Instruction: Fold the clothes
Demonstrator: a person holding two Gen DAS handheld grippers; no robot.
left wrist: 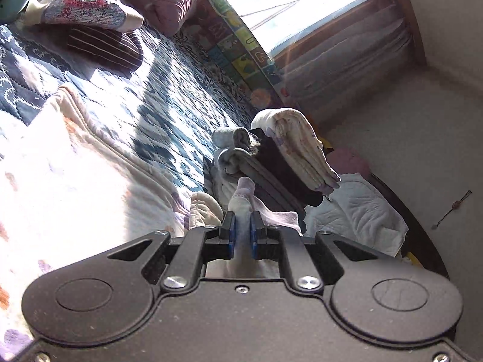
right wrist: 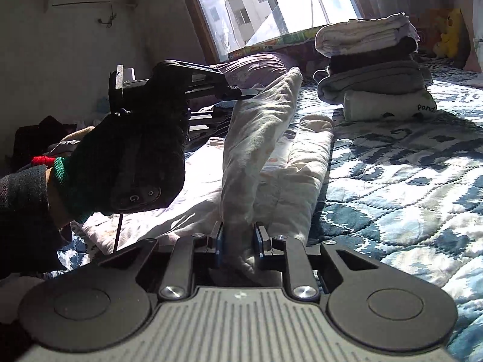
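Cream garment (right wrist: 256, 138), pale and printed with small faded marks, hangs stretched between my two claws above the bed (right wrist: 407, 187). My right claw (right wrist: 238, 238) is clamped tight on its near end, cloth bunched between the blue pads. From there the lifted strip runs up and away toward the far left, where my left claw (right wrist: 241, 92) pinches its other end, held in my gloved left hand (right wrist: 129, 157). The rest of the garment lies on the quilt below, long axis running near to far.

The left wrist view shows my left claw (left wrist: 240, 229) closed on a narrow fold of that cloth. Only the right wrist view shows the whole span and the glove. Both views show the stack of folded clothes (right wrist: 374, 69), far right on the bed.
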